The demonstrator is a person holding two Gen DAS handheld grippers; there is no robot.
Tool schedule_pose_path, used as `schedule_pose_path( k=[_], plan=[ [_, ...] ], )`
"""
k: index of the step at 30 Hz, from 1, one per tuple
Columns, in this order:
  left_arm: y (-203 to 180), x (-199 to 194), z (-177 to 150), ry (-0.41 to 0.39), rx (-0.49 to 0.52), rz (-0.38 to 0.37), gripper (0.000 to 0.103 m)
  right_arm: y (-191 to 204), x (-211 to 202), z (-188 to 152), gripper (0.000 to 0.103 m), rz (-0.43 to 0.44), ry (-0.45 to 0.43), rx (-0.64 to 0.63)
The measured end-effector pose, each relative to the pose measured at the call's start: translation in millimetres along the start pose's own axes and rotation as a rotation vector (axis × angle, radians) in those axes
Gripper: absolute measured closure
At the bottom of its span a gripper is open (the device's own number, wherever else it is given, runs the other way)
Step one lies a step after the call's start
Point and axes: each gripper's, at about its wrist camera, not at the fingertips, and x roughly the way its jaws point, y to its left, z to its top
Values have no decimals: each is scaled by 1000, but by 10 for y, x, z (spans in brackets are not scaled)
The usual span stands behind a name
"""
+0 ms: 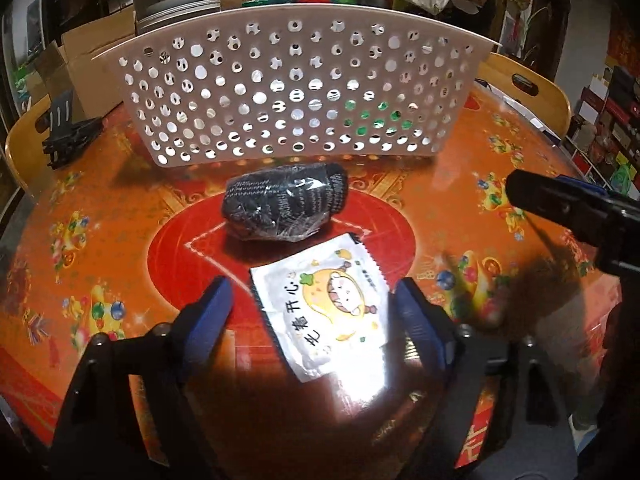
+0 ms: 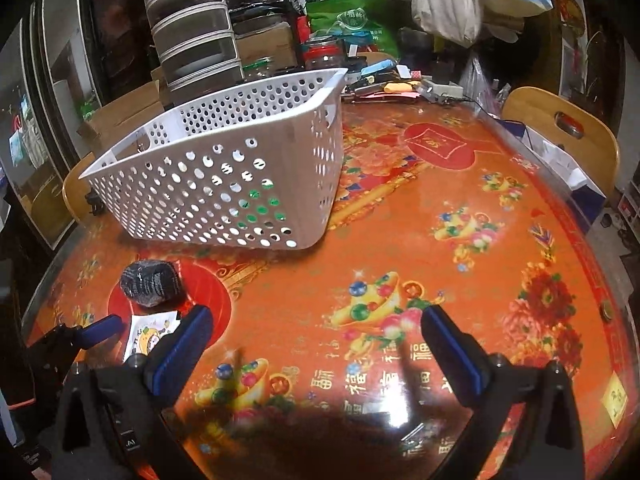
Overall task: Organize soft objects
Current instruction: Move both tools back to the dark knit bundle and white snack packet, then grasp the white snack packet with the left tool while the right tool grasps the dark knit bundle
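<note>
The white basket (image 1: 296, 92) stands on the bench (image 1: 460, 216), and its side full of holes faces the left claw (image 1: 316, 304). Just in front of the basket lies a dark rolled bundle (image 1: 282, 206) in clear wrap. Nearer than the bundle lies a flat white packet (image 1: 324, 312). The left claw is wide open with a finger on each side of the packet, most likely ready to pinch it. The right claw (image 2: 316, 344) is wide open too, holds nothing, and hangs over bare bench beside the basket, so it stays out of the way.

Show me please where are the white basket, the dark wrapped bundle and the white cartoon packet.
white basket (image 1: 288, 92), left wrist view, perforated front wall.
dark wrapped bundle (image 1: 284, 204), left wrist view, middle of wrapping.
white cartoon packet (image 1: 332, 304), left wrist view, printed face.
</note>
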Motion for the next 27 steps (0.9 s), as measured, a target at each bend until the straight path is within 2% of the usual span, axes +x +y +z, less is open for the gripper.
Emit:
schedule_pose_path(
  k=[6,10,12,20,27],
  plan=[
    [130,-92,-23,-11,0,-12,58,30,2,-32,0,2,8,-8],
    [312,-157,-66,-23,-1,-17,67,89,8,-53,0,11,13,-19],
    [449,-175,-65,-31,-6,-7,77,143,26,-57,0,18,16,-26],
    [1005,-193,56,-51,-42,39,90,452,152,-77,0,72,35,-59],
    [1142,-182,98,-59,-25,43,92,811,263,-37,0,117,45,-102]
  ],
)
